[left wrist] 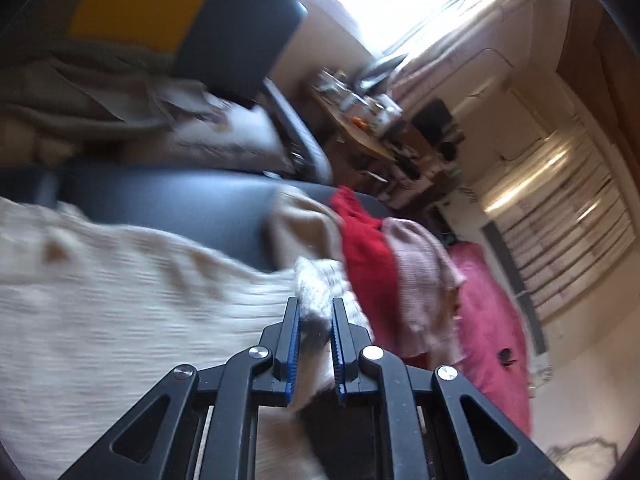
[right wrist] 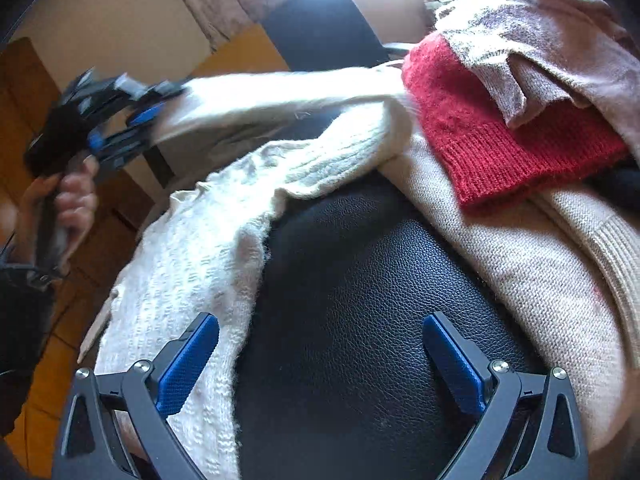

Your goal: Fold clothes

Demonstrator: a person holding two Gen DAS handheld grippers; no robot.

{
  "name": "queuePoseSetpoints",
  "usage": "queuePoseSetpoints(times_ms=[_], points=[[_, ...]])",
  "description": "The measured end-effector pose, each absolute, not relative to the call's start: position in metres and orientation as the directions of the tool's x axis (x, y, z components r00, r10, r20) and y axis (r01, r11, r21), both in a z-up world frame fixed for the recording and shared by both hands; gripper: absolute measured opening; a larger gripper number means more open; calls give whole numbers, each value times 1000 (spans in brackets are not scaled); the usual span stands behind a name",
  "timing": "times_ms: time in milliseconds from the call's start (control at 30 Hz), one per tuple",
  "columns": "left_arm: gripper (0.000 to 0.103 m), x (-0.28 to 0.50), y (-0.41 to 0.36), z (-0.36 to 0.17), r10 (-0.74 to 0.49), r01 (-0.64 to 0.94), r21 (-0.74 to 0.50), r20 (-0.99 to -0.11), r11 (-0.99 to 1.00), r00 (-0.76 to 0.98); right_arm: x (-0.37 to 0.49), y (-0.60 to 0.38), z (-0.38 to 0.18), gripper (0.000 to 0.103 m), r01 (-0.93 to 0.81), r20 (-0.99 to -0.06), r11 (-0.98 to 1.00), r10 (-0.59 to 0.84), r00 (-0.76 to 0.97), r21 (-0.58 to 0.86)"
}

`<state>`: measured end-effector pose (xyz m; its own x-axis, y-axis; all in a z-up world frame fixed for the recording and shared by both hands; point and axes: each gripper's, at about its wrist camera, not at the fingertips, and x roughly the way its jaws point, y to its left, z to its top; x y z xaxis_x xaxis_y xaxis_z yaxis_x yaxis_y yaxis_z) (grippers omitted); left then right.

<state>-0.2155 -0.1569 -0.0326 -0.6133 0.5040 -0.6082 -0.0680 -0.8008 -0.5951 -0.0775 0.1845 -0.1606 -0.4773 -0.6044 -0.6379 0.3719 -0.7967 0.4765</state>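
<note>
Right wrist view: folding barely begun, 1 cream ribbed knit sweater (right wrist: 208,248) lies unfolded.
Left gripper (left wrist: 316,320) clamps its sleeve; right gripper (right wrist: 320,360) gapes empty over black leather seat (right wrist: 360,280); red knit garment (right wrist: 500,140) piled ahead.

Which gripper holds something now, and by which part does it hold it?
The left gripper holds the cream knitted sweater by the end of its sleeve. The right gripper holds nothing; its jaws are wide open.

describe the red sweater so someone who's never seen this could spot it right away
Start at the black leather seat and go to the pile of knitwear along its right edge. The red sweater lies on a beige knit, partly under a mauve top. It is the pile's only bright red, fuzzy piece with a ribbed hem.
</note>
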Motion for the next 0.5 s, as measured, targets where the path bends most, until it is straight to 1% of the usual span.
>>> queuePoseSetpoints(times_ms=[133,200,333,500], points=[[12,-190,-213,-47,424,3,-539,-666,-842,-614,-71,176,-153,103,369,-643,-785,-619,-451,497],[12,-178,-234,-59,397,43,-533,-679,-845,-617,-68,160,-148,103,396,-649,-780,-624,-435,484],[12,-153,-279,-81,356,122,-550,-677,-826,-644,-65,123,-141,103,453,-665,-763,-636,-393,462],[12,-126,-341,-89,285,218,-573,-657,-790,-698,-61,71,-133,103,543,-665,-710,-671,-328,449]])
